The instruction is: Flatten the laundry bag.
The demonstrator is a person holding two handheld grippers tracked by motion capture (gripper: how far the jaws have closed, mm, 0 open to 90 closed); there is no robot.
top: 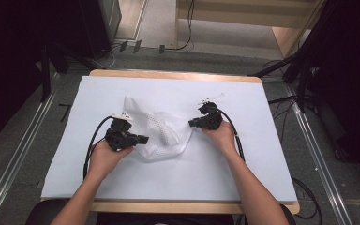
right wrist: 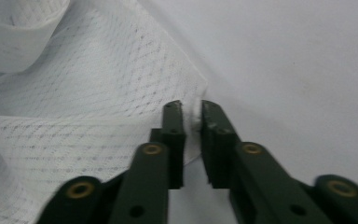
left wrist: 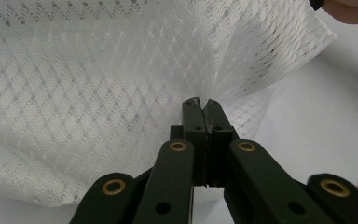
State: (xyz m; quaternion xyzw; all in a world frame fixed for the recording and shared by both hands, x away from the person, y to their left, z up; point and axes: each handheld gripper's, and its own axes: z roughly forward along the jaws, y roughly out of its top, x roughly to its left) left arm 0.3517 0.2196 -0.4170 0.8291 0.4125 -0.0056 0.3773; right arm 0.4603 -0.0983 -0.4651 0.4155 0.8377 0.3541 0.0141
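A white mesh cloth (top: 161, 133) lies crumpled in the middle of the white-covered table (top: 243, 159). My left gripper (top: 145, 139) sits at the cloth's left side. In the left gripper view its jaws (left wrist: 204, 101) are pressed together, pinching a fold of the mesh (left wrist: 98, 93), which fans out from the tips. My right gripper (top: 191, 123) is at the cloth's right corner. In the right gripper view its jaws (right wrist: 192, 106) stand almost together, with the cloth's corner edge (right wrist: 121, 93) caught between the tips. A hand holds each gripper.
The white sheet leaves bare room around the cloth on all sides. A wooden table edge (top: 178, 74) runs along the far side. Cables (top: 91, 150) trail from both grippers. Dark stands and floor rails flank the table.
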